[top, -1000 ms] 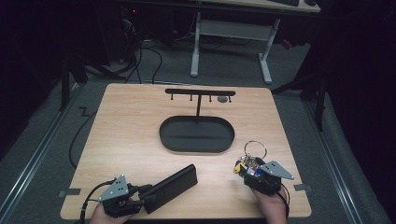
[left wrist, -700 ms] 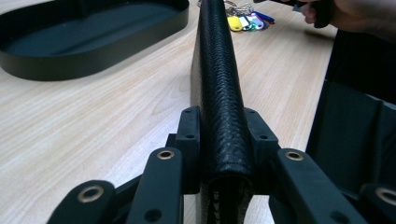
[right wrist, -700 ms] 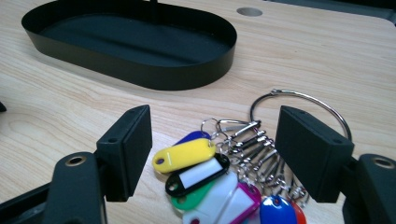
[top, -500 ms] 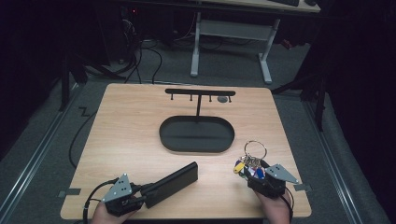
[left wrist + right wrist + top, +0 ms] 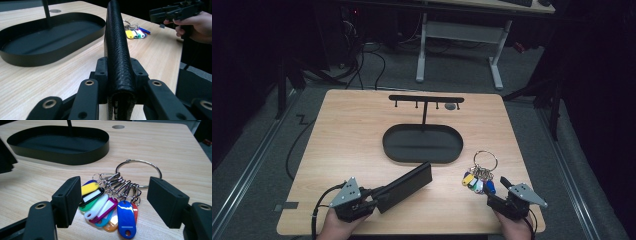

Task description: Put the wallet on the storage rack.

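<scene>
A black leather wallet [image 5: 404, 186] [image 5: 116, 42] stands on edge between the jaws of my left gripper [image 5: 374, 197] [image 5: 118, 72], which is shut on its near end after just closing. The wallet points toward the black oval tray [image 5: 423, 161] [image 5: 50, 55]. A bunch of keys with coloured tags [image 5: 478, 182] [image 5: 107, 205] on a large metal ring [image 5: 485, 160] [image 5: 136, 160] lies on the table. My right gripper [image 5: 506, 192] [image 5: 117, 202] is open just behind the tags, one jaw on each side and neither touching them.
A black stand with a hook bar [image 5: 426, 98] rises from the far side of the tray. The wooden table [image 5: 352, 130] has a round hole [image 5: 451, 106] near its far edge. The right hand and its gripper [image 5: 170, 12] show in the left gripper view.
My right gripper has drawn back toward the table's near right corner, while the keys stay where they lay. The left gripper and wallet have shifted slightly up and right.
</scene>
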{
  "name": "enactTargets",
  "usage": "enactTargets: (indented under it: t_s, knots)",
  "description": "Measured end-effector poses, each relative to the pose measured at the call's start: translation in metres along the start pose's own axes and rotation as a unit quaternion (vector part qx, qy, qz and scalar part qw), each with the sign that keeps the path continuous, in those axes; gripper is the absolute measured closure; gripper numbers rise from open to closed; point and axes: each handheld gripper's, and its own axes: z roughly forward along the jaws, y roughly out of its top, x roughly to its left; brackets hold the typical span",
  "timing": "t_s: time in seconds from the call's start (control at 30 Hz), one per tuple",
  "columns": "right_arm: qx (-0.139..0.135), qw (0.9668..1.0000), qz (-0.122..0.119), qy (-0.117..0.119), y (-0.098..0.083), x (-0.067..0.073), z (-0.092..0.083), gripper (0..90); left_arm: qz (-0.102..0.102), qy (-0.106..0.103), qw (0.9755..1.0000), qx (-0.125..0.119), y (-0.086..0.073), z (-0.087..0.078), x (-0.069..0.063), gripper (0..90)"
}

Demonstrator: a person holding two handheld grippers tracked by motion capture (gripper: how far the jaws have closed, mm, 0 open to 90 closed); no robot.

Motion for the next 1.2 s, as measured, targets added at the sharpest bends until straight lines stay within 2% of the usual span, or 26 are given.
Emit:
enactTargets:
  t_s: [0.1,0.13,0.17,0.27,0.37,0.5,0.57,0.63,0.8,0.93,1.03,1.2]
  knots:
    - [0.001,0.9999,0.004,0.014,0.001,-0.002,0.005,27.6,-0.01,0.011,0.9998,-0.011,0.008,0.005,0.003,72.9]
    - [-0.005,0.9994,0.015,0.03,0.002,0.0,0.007,27.4,-0.014,0.011,0.9997,-0.015,0.011,0.006,0.005,72.9]
    - [-0.005,0.9994,0.015,0.03,0.002,0.0,0.007,27.4,-0.014,0.014,0.9997,-0.017,0.015,0.007,0.006,72.9]
    - [-0.003,0.9989,0.0,0.047,0.003,0.004,0.011,27.4,-0.018,0.03,0.9992,-0.017,0.025,0.012,0.009,72.9]
    - [0.002,0.9979,-0.028,0.059,0.0,0.007,0.014,27.4,-0.03,0.042,0.9983,-0.026,0.031,0.016,0.011,72.9]
    - [0.001,0.9968,-0.031,0.073,0.001,0.005,0.016,27.3,-0.029,0.051,0.9976,-0.037,0.035,0.022,0.012,72.9]
    - [-0.006,0.997,-0.031,0.071,0.002,0.003,0.014,27.3,-0.031,0.049,0.9975,-0.041,0.037,0.025,0.014,72.9]
    - [-0.018,0.9973,-0.018,0.069,0.003,-0.001,0.01,27.5,-0.031,0.047,0.9976,-0.04,0.04,0.028,0.017,72.8]
    - [-0.025,0.9986,-0.003,0.045,-0.001,-0.01,-0.005,27.7,-0.012,0.043,0.9984,-0.036,0.053,0.032,0.022,72.8]
    - [-0.028,0.9988,0.02,0.034,-0.007,-0.016,-0.016,27.8,-0.009,0.035,0.9987,-0.036,0.058,0.038,0.026,72.8]
    - [-0.025,0.9992,0.02,0.023,-0.009,-0.018,-0.017,27.9,0.005,0.033,0.9991,-0.027,0.062,0.045,0.033,72.8]
    - [-0.015,0.9996,0.015,0.018,-0.013,-0.017,-0.018,27.9,0.002,0.031,0.9992,-0.024,0.067,0.062,0.049,72.8]
